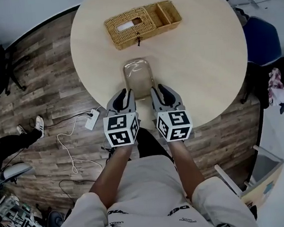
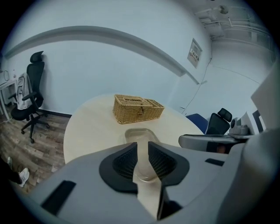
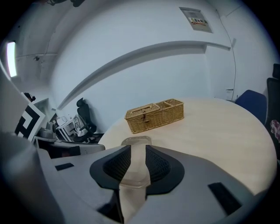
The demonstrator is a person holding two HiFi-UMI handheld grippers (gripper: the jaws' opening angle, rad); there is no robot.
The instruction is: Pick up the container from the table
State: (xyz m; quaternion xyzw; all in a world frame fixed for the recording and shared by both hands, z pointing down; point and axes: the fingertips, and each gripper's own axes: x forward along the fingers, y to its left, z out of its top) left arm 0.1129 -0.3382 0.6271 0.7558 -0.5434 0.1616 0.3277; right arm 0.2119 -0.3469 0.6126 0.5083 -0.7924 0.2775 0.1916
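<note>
So over at the container's left side we've got the left hand-held gripper point(image 1: 123, 95), tips level with the near end of the clear container point(image 1: 138, 76). Its jaws are only a narrow slot apart. In the left gripper view the container's near rim shows through that slot, but we don't think anything's actually pinched yet. The container itself sits flat on the bench point(image 1: 201, 55), close to the bench's near edge, with the wicker basket point(image 1: 141, 23) well beyond its far end. On the container's right side, the right hand-held gripper point(image 1: 160, 90) mirrors the left: same slim gap, same rim showing through in its own view, nothing held as far as we can see. We'd guess the grab hasn't happened yet. The thing looks like thin, slick clear plastic, so if one side closes before the other it could skate sideways or spin away. If we bite only the lip, the wall may flex and pop out on the lift. With that edge so close, a nudge toward us could tip it off.
</note>
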